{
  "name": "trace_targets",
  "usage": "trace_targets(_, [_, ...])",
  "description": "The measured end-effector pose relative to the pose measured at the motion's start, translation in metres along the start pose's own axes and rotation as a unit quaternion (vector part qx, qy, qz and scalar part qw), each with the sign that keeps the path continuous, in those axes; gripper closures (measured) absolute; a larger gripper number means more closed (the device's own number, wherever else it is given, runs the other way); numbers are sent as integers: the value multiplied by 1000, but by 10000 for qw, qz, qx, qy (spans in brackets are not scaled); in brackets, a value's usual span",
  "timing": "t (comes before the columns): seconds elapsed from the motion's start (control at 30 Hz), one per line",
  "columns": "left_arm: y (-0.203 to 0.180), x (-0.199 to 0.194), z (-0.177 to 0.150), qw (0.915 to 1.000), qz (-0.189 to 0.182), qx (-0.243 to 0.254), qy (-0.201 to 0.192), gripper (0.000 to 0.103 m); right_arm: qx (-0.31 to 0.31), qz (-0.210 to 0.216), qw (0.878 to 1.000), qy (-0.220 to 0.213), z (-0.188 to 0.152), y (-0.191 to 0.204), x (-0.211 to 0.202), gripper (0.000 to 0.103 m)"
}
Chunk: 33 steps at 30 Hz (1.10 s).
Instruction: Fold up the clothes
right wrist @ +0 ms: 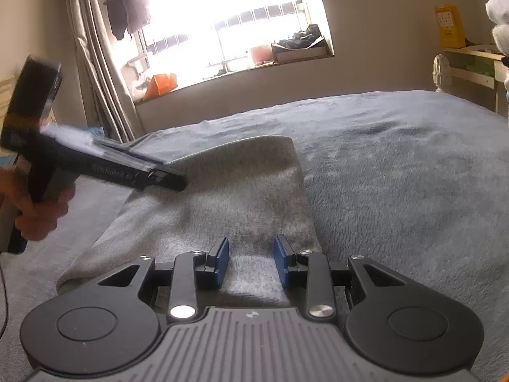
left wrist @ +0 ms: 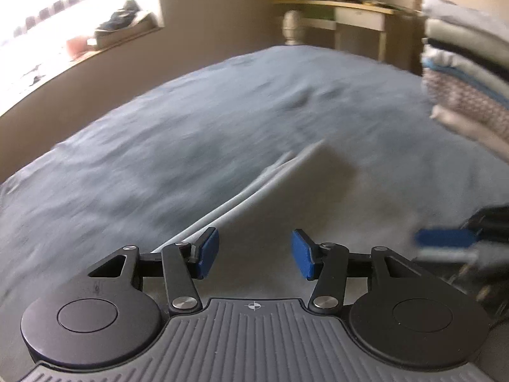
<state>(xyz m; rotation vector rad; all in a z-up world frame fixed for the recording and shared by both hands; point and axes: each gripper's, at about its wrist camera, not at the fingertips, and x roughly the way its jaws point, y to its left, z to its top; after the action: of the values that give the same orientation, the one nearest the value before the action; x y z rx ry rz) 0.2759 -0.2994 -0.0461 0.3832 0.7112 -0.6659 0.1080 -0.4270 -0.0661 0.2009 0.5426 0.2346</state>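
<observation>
A grey garment (right wrist: 222, 197), soft and knitted-looking, lies partly folded on the bed (right wrist: 397, 175), which is covered with a blue-grey fleecy blanket. In the right wrist view the garment runs from the near edge up toward the middle of the bed, its far end rounded over in a fold and its right edge falling away onto the blanket. In the left wrist view the same cloth fills the near right part of the picture, with layered folded edges (left wrist: 254, 187) running diagonally away from the camera; that view is blurred.

The right gripper (right wrist: 251, 265) sits low over the near end of the garment, its blue pads standing apart with a strip of grey cloth showing between them; whether the pads press on the cloth cannot be told. The left gripper (left wrist: 254, 254) hovers over the garment's left side with its jaws apart and nothing caught between the pads. From the right wrist view that left gripper (right wrist: 171, 181) reaches in from the left, tip close over the cloth, held by a person's hand (right wrist: 41, 213).

At the far right a stack of folded clothes (left wrist: 467, 73) rests on the bed. Beyond the bed stand a pale tabletop (left wrist: 356, 6) with a yellow box (right wrist: 448, 25) on it, a bright window (right wrist: 222, 22) with items on its sill, and a curtain (right wrist: 95, 73) at left.
</observation>
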Motion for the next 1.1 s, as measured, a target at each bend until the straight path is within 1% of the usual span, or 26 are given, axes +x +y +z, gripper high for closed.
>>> trace_targets(0.07, [-10,19,14,10000,13,-22,37,52,14,23,10000,-47,-2,0,-1,70])
trace_targets(0.13, [-11,41,22,9998,78,-170,65,49,39,50,9999,-116,-4,-1,-3,70])
trace_targets(0.17, [-7,53,22,9996,71,-260,98,40,70,68,9998,-159,-6,-2,-4,70])
trace_targets(0.2, [-1,62,21,9991,26,-401,167,26,101,85,9997,-202,-7,-4,-5,70])
trace_targets(0.23, [5,63,21,9979,-40,-605,213,21,187,105,9995,-235,-8,-7,-4,71])
trace_targets(0.27, [12,64,22,9963,-105,-808,260,20,316,154,9991,-255,-8,-11,-4,71])
trace_targets(0.33, [23,64,24,9927,-218,-1141,325,24,536,306,9977,-273,-7,-18,-4,71])
trace_targets(0.37, [21,58,27,9934,-219,-1093,270,30,588,374,9972,-274,-8,-20,-4,71])
trace_targets(0.4, [17,53,30,9943,-208,-1026,193,32,572,400,9972,-281,-8,-21,-4,71])
trace_targets(0.5, [7,50,42,9946,-313,-991,39,32,426,378,9980,-290,-9,-18,-5,70])
trace_targets(0.57, [-4,61,47,9968,-99,-788,43,32,441,379,9979,-276,-9,-17,-4,70])
trace_targets(0.6, [-7,69,47,9976,89,-669,132,31,457,381,9979,-261,-9,-17,-4,70])
trace_targets(0.63, [-4,76,46,9971,254,-673,237,30,445,378,9980,-244,-8,-17,-3,70])
trace_targets(0.67, [5,75,45,9952,341,-874,267,29,419,370,9982,-228,-7,-17,-2,70])
trace_targets(0.73, [22,73,45,9900,515,-1275,328,36,380,357,9984,-207,-6,-16,-2,70])
trace_targets(0.8, [41,59,44,9860,645,-1510,291,38,325,331,9987,-194,-6,-14,-3,70])
trace_targets(0.87, [58,28,40,9853,702,-1547,155,38,280,314,9990,-147,-4,-13,-2,70])
trace_targets(0.97, [68,-26,26,9898,858,-1136,-36,36,290,335,9990,26,5,-13,-3,70])
trace_targets(1.1, [54,-82,-12,9951,794,-587,103,35,220,321,9990,241,22,-8,-8,69])
